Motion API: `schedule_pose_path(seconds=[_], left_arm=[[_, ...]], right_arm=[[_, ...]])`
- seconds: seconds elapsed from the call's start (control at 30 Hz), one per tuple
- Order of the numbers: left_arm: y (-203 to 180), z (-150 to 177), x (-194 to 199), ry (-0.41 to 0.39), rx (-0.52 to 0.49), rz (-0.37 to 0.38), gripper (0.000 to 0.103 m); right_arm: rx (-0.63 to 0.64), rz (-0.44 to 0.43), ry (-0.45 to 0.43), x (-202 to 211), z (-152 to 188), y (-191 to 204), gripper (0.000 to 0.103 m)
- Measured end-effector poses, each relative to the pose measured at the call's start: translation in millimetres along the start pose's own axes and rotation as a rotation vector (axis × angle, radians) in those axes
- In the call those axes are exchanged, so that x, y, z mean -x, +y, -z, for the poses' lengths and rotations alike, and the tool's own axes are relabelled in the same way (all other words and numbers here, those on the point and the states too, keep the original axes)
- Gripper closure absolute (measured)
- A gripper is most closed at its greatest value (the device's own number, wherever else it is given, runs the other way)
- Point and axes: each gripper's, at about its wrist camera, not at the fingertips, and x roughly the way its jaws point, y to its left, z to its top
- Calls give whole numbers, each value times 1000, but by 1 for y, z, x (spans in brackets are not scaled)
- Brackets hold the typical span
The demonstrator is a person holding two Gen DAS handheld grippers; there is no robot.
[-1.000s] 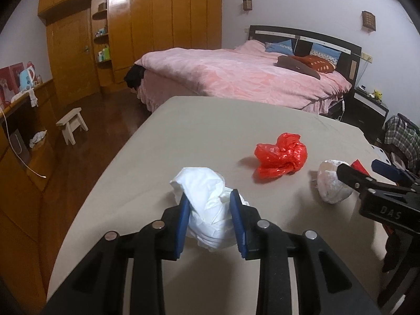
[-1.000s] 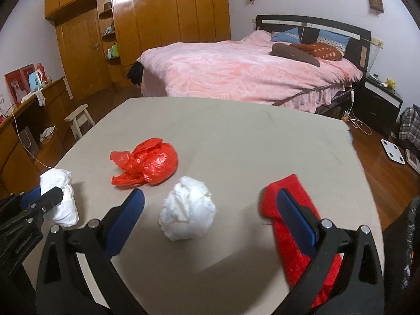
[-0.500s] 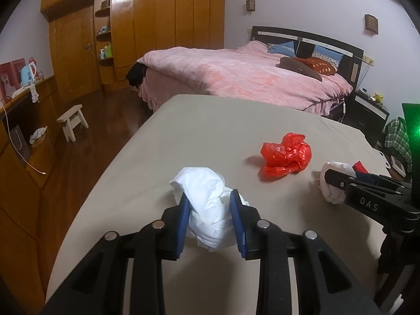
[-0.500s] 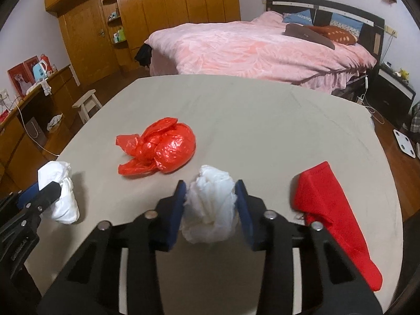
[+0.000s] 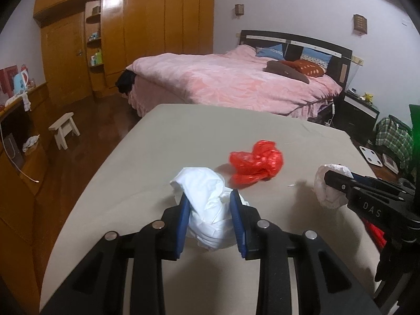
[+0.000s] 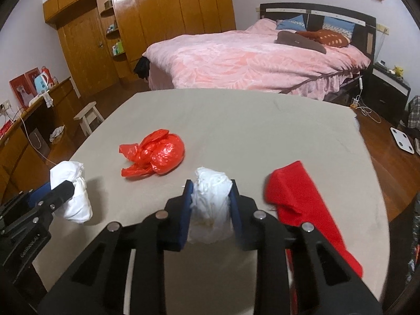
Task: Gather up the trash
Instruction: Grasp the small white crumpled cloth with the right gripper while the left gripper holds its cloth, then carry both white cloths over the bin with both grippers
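- Between the blue pads of the left gripper (image 5: 210, 220), a crumpled white wad (image 5: 207, 210) is clamped, held above the beige table (image 5: 183, 131).
- Right gripper (image 6: 211, 204): its jaws have just been closing and now pinch a second white plastic wad (image 6: 212, 199).
- Ahead of both tools, between them, a red plastic bag (image 6: 155, 155) lies on the table.
- Just right of the right gripper lies a red cloth (image 6: 302, 204).
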Motion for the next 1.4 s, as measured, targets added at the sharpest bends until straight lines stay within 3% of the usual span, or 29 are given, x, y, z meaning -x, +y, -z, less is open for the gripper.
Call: schedule_pose_path(seconds=[0.87,1.4], left_arm=[[-109,-13,39,-59,-95,174,72],[-205,-14,71,-87,-172,371,72]], right_arm=[[-61,100,-113,112,14,-66,79],[-112,249,-182,195,41,-141,79]])
